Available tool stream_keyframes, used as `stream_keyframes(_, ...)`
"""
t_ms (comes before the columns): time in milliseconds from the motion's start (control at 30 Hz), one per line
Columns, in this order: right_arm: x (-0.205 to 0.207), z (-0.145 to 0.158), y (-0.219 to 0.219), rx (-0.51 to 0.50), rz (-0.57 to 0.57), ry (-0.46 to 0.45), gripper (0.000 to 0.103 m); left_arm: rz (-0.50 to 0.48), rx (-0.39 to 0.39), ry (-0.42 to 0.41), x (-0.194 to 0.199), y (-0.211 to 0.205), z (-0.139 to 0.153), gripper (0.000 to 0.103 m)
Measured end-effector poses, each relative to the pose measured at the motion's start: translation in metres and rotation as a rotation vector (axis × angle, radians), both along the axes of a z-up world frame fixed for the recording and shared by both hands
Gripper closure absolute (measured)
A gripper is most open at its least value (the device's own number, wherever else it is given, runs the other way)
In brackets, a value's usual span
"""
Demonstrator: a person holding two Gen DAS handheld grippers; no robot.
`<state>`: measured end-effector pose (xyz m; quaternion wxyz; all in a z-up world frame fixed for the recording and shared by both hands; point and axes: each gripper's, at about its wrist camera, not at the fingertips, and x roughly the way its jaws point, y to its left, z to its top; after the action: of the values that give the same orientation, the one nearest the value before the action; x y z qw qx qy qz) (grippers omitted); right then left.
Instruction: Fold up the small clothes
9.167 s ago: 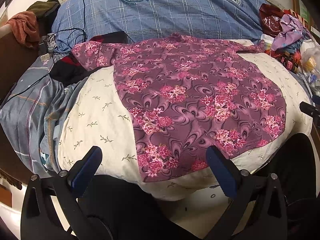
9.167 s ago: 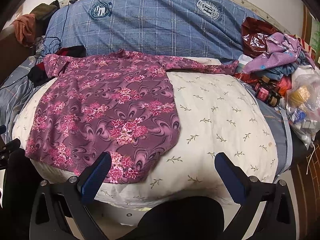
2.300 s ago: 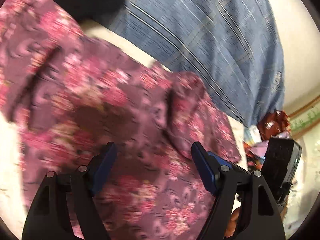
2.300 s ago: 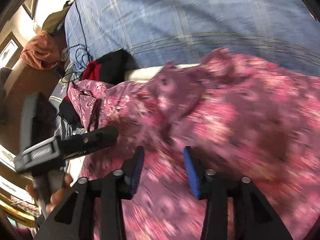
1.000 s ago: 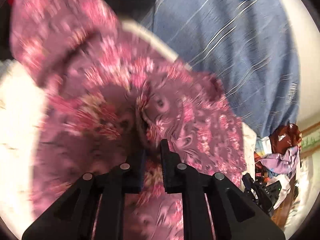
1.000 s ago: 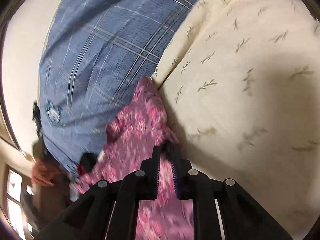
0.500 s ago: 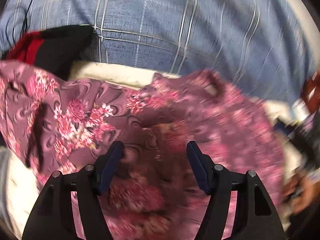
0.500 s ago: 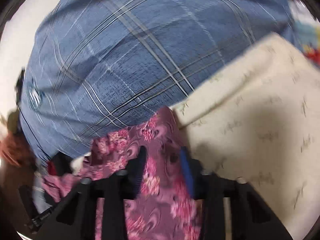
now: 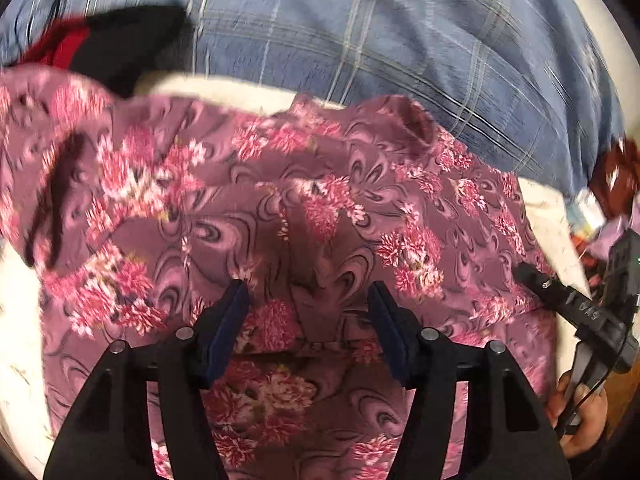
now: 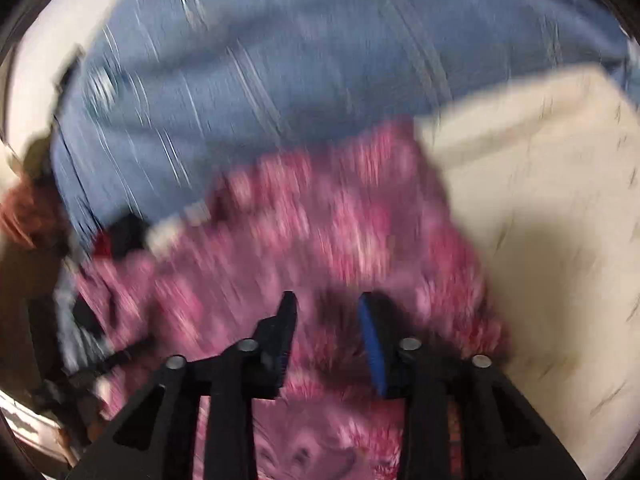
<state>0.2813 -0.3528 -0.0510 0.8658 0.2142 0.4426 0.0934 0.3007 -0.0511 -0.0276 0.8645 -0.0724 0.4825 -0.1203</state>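
Note:
A purple shirt with pink flowers [image 9: 360, 184] lies on a cream pillow [image 9: 224, 86], its sleeve ends laid in over the body. My left gripper [image 9: 308, 296] hovers over the shirt's middle. Its jaws stand apart and are closing, with cloth below them but none pinched. The right gripper [image 9: 560, 300] shows at the right edge, held by a hand [image 9: 576, 412]. The right wrist view is blurred by motion. There my right gripper [image 10: 327, 304] is over the shirt [image 10: 320, 220], jaws opening, nothing clamped between them.
A blue plaid blanket [image 9: 400, 32] rises behind the pillow. A black and red cloth [image 9: 100, 48] lies at the back left. Bags and clutter [image 9: 616, 168] sit at the right. In the right wrist view, bare cream pillow [image 10: 540, 240] spreads to the right of the shirt.
A second ago both grippers were shut on folds of the shirt. Both have let go, their jaws now stand apart, and both views have swung across the shirt.

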Motion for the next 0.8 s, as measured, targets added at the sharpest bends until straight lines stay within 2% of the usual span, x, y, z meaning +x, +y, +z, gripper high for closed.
stream_keyframes(33, -0.012, 0.000, 0.003, -0.015, -0.026, -0.086, 0.067, -0.004, 0.008, 0.009, 0.000, -0.001, 0.003, 0.042)
stream_keyframes(67, -0.017, -0.002, 0.006, -0.032, -0.026, -0.105, 0.065, -0.006, -0.008, 0.016, -0.001, -0.001, 0.006, 0.042)
stream_keyframes(133, -0.016, -0.002, 0.009, -0.068, -0.021, -0.108, 0.062, 0.007, -0.100, 0.044, 0.000, 0.016, 0.017, 0.042)
stream_keyframes(200, -0.017, -0.003, 0.012, -0.086, -0.016, -0.114, 0.061, 0.043, -0.159, 0.048, 0.000, 0.040, 0.024, 0.042)
stream_keyframes(333, -0.017, -0.002, 0.010, -0.071, -0.012, -0.122, 0.058, 0.199, -0.196, 0.014, 0.004, 0.117, 0.041, 0.042)
stream_keyframes(467, -0.017, -0.001, 0.006, -0.040, -0.016, -0.130, 0.058, 0.335, -0.243, 0.059, 0.012, 0.187, 0.040, 0.041)
stream_keyframes(500, -0.018, -0.001, 0.006, -0.037, -0.016, -0.132, 0.058, 0.344, -0.218, 0.067, 0.013, 0.195, 0.038, 0.041)
stream_keyframes(567, -0.018, -0.001, 0.006, -0.033, -0.016, -0.133, 0.057, 0.328, -0.096, 0.055, 0.013, 0.195, 0.039, 0.041)
stream_keyframes(633, -0.018, -0.001, 0.005, -0.024, -0.014, -0.135, 0.056, 0.269, 0.158, 0.000, 0.014, 0.169, 0.044, 0.040)
stream_keyframes(700, -0.018, -0.002, 0.003, -0.010, -0.014, -0.137, 0.056, 0.228, 0.344, -0.052, 0.015, 0.149, 0.043, 0.034)
stream_keyframes(733, -0.018, -0.002, 0.002, -0.001, -0.014, -0.138, 0.056, 0.206, 0.426, -0.071, 0.016, 0.137, 0.040, 0.032)
stream_keyframes(800, -0.019, -0.003, -0.001, 0.018, -0.014, -0.140, 0.056, 0.179, 0.507, -0.071, 0.022, 0.121, 0.031, 0.031)
